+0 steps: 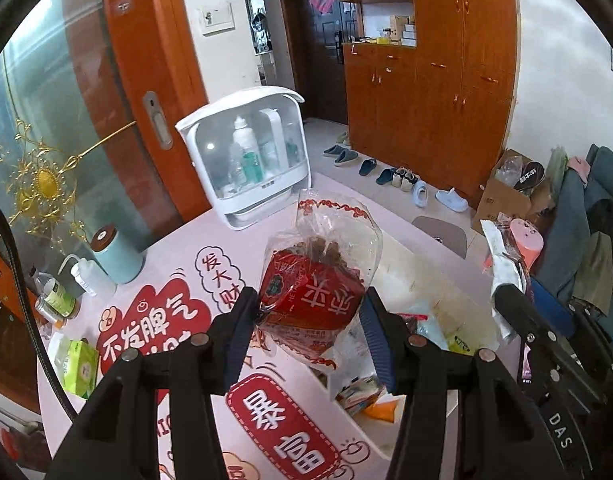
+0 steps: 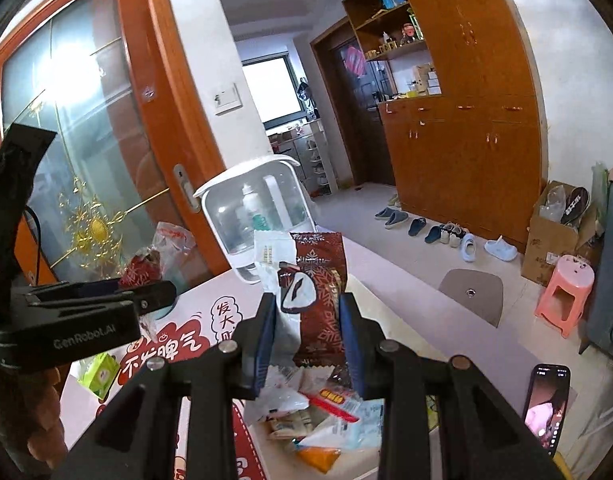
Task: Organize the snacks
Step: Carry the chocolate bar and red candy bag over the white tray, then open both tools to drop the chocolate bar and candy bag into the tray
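Between each tool's pads — left tool (image 1: 308, 322), red bag (image 1: 310, 300); right tool (image 2: 308, 338), brown packet (image 2: 320, 300).

Orange wooden cabinets (image 1: 446, 92), tiled floor (image 1: 370, 196)

Tabletop (image 1: 178, 248): pink mat with red printed characters. At its far edge, white organizer (image 1: 246, 156) with clear front, bottles inside. Left side: teal canister (image 1: 114, 256), squeeze bottle (image 1: 84, 276), green-label jar (image 1: 56, 300), green tissue pack (image 1: 80, 368). Phone (image 2: 546, 408) lies at right, screen lit. Behind: glass door (image 1: 46, 120) with gold ornament, wooden cabinet (image 1: 446, 80). Floor: row of shoes (image 1: 390, 176), cardboard box (image 1: 506, 192), pink stool (image 2: 564, 292).
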The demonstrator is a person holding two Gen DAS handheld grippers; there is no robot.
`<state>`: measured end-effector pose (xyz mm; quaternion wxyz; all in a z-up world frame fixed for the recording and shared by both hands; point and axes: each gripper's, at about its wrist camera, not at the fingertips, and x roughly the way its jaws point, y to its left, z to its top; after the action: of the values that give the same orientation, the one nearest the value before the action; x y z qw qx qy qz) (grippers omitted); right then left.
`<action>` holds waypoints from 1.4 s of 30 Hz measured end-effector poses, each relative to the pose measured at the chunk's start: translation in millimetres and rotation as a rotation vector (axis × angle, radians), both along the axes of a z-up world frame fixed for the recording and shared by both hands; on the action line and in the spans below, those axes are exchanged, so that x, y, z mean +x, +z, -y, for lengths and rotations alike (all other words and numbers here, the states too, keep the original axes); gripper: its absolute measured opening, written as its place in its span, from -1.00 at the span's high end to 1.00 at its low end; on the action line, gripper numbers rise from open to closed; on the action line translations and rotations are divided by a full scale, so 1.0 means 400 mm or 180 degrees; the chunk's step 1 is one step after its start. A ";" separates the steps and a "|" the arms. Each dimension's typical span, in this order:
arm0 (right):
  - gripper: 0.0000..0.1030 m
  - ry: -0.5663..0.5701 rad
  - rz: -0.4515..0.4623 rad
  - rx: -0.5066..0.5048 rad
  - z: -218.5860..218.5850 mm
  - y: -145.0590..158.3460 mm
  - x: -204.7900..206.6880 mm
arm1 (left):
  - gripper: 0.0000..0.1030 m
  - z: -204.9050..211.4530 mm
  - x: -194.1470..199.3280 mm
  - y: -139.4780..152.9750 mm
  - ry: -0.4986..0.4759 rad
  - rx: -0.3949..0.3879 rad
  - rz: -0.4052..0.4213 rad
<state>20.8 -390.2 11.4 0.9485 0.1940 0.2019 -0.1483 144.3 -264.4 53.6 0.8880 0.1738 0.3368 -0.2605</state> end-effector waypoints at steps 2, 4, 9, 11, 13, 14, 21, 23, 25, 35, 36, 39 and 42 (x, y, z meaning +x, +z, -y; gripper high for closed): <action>0.37 0.0001 0.0001 0.0011 0.021 -0.002 0.005 | 0.01 0.026 0.011 -0.007 0.0007 0.0014 -0.0023; 0.37 -0.0001 0.0001 0.0022 0.036 -0.004 0.010 | 0.01 0.051 0.022 -0.016 0.0020 0.0045 -0.0035; 0.37 0.0029 -0.0042 0.0033 0.088 -0.004 0.027 | 0.01 0.105 0.052 -0.032 0.0063 0.0087 -0.0055; 0.36 0.0069 -0.0095 -0.0007 0.104 -0.001 0.046 | 0.01 0.125 0.065 -0.039 0.0072 0.0096 -0.0070; 0.36 0.0120 -0.0127 -0.0057 0.109 0.001 0.063 | 0.00 0.141 0.080 -0.048 0.0069 0.0110 -0.0094; 0.36 0.0139 -0.0136 -0.0091 0.111 0.004 0.073 | 0.00 0.151 0.088 -0.054 0.0073 0.0123 -0.0111; 0.31 0.0306 -0.0250 -0.0165 0.122 -0.013 0.153 | -0.31 0.211 0.147 -0.097 0.0041 0.0235 -0.0118; 0.06 0.0313 -0.0308 -0.0151 0.133 -0.029 0.176 | -0.51 0.212 0.164 -0.104 0.0076 0.0233 -0.0071; -0.10 0.0278 -0.0340 -0.0095 0.152 -0.043 0.184 | -0.66 0.205 0.182 -0.110 0.0115 0.0218 -0.0078; -0.20 0.0348 -0.0458 -0.0048 0.146 -0.061 0.192 | -0.76 0.152 0.183 -0.120 0.0183 0.0185 -0.0187; -0.20 0.0357 -0.0456 -0.0058 0.141 -0.058 0.192 | -0.76 0.146 0.177 -0.120 0.0210 0.0193 -0.0163; -0.20 0.0416 -0.0454 -0.0057 0.129 -0.052 0.189 | -0.76 0.124 0.163 -0.115 0.0264 0.0185 -0.0144; -0.20 0.0460 -0.0468 -0.0058 0.118 -0.050 0.185 | -0.76 0.092 0.150 -0.111 0.0324 0.0136 -0.0175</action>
<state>94.8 -437.5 -8.7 0.9410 0.1589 0.2831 -0.0952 204.3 -301.1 9.3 0.8865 0.1682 0.3750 -0.2124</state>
